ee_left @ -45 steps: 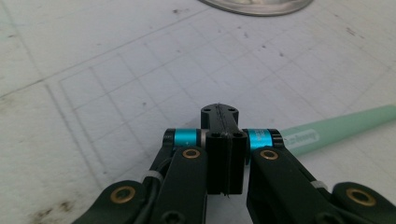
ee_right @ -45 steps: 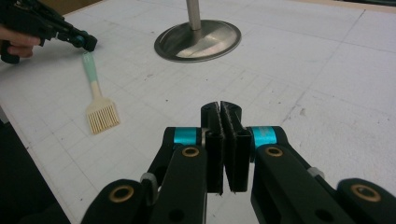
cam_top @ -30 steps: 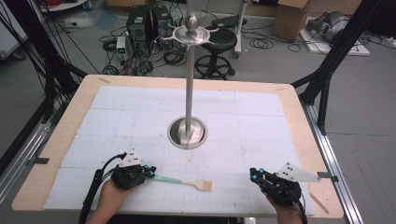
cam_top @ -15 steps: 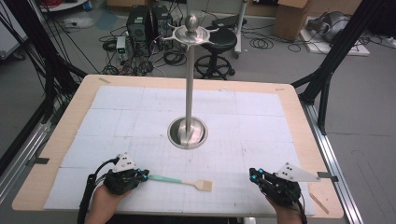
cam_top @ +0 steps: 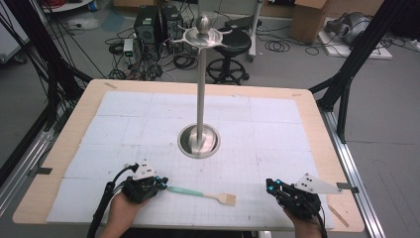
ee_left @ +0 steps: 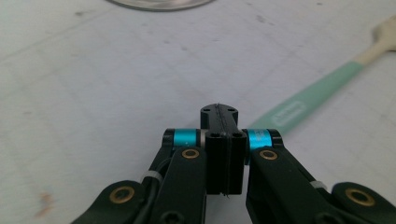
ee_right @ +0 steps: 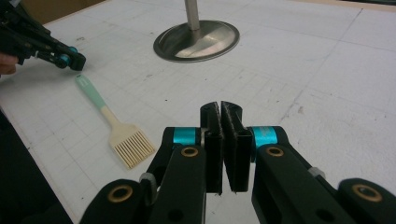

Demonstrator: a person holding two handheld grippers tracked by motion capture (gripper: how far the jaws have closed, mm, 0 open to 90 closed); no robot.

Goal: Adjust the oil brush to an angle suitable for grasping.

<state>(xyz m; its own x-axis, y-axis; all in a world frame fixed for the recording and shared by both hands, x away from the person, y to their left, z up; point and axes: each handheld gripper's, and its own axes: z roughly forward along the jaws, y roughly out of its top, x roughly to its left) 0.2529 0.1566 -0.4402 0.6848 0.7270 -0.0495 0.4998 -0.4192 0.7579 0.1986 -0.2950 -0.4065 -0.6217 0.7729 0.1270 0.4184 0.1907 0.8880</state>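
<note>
Both jaws pressed together, empty. Left gripper (cam_top: pixel 161 184) sat beside brush (cam_top: pixel 203 194) handle, brush at its 3 o'clock. Should spread jaws, then pinch handle squarely mid-length.

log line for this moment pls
left gripper: shut, empty, by brush handle | right gripper: shut, empty | brush: flat on mat between grippers | stand: upright, mid-table

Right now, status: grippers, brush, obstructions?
Left gripper shut, empty, at the brush handle tip. Right gripper shut, empty, apart. Brush flat on mat. Metal stand behind, not in the way.
</note>
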